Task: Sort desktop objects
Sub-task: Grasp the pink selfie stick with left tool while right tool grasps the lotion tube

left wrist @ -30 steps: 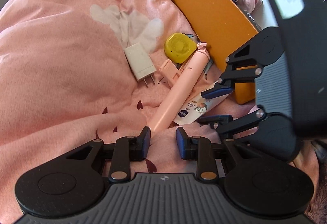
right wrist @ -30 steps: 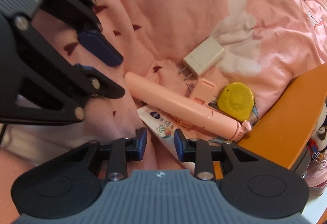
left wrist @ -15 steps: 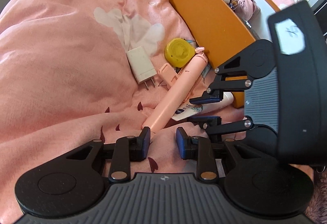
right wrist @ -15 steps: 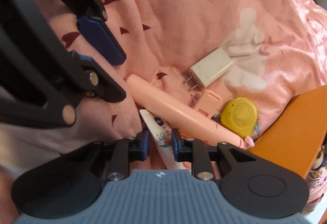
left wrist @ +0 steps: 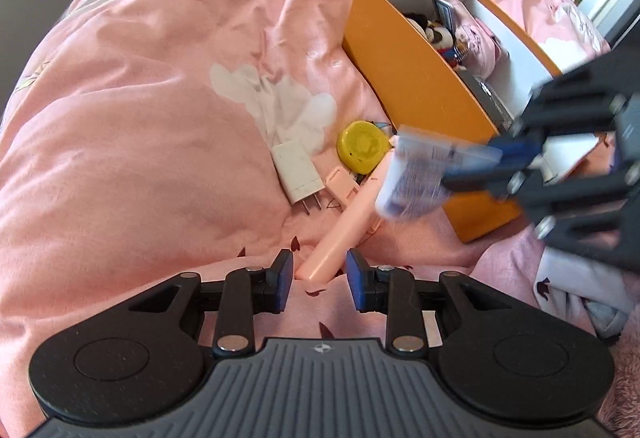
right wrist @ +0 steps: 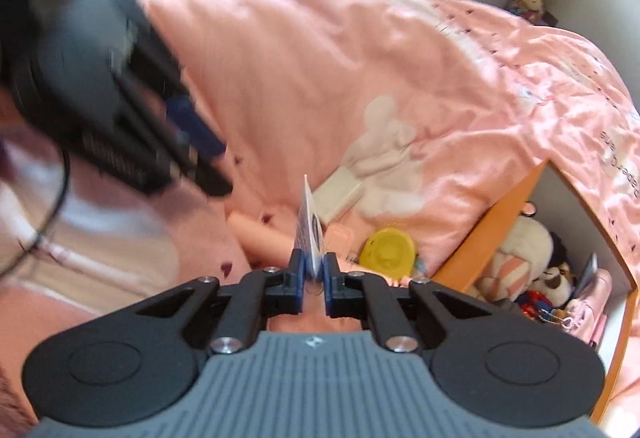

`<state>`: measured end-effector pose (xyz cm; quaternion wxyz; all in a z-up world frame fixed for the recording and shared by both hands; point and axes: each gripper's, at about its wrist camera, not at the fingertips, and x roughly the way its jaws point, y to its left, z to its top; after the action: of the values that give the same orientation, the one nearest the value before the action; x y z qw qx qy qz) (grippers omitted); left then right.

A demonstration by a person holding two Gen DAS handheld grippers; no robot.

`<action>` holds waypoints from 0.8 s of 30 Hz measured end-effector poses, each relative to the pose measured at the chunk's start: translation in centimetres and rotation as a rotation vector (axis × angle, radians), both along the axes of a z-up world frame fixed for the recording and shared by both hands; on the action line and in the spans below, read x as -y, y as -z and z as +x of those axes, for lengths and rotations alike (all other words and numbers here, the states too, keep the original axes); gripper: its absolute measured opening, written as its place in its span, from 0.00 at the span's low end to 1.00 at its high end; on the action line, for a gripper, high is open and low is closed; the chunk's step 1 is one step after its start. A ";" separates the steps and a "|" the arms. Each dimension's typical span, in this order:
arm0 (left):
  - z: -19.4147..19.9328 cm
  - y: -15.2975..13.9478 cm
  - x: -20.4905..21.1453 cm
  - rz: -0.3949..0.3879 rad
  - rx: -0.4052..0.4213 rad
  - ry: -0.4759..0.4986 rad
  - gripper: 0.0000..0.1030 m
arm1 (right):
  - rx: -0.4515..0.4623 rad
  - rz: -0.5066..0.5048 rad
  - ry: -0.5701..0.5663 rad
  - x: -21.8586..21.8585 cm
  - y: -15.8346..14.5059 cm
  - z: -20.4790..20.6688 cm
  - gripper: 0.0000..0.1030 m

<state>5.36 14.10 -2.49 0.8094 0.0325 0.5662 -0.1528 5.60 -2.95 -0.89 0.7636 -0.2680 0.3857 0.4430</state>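
Note:
My right gripper (right wrist: 314,270) is shut on a flat white tube with blue print (right wrist: 308,226), held edge-up above the pink bedspread. In the left wrist view the tube (left wrist: 416,178) hangs blurred in the right gripper (left wrist: 492,166), in front of the orange box (left wrist: 404,78). My left gripper (left wrist: 316,270) hovers over the near end of a long pink stick (left wrist: 348,214). Its jaws are opening slightly and the pads do not touch the stick. A yellow round case (left wrist: 362,150), a white charger plug (left wrist: 298,172) and a small pink clip (left wrist: 340,184) lie beside the stick.
The orange box (right wrist: 492,222) lies open at the right and holds plush toys (right wrist: 520,250) and other small items. The bedspread (left wrist: 140,118) is rumpled and rises at the left. A person's fuzzy pink sleeve (right wrist: 120,238) and the blurred left gripper (right wrist: 200,158) fill the left of the right wrist view.
The right gripper closed on the tube beside the pink stick and lifted it off the bed, swinging toward the box. The left gripper rose a little.

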 end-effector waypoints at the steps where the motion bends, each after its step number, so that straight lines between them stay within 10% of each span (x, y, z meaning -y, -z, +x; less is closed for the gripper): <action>1: 0.1 0.2 0.5 0.017 0.004 0.013 0.33 | -0.004 0.036 0.023 0.5 -1.0 0.2 0.09; 11: 2.2 2.2 5.2 0.098 0.036 0.146 0.37 | 0.040 0.275 0.282 7.2 -7.4 2.3 0.09; 24: 4.5 8.1 8.7 0.261 -0.068 0.244 0.38 | 0.084 0.214 0.654 16.0 -5.6 7.2 0.09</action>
<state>9.84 5.37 -10.55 0.7541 0.2005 0.6001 -0.1762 12.83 -19.00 4.76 0.9042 -0.0669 0.3707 0.2014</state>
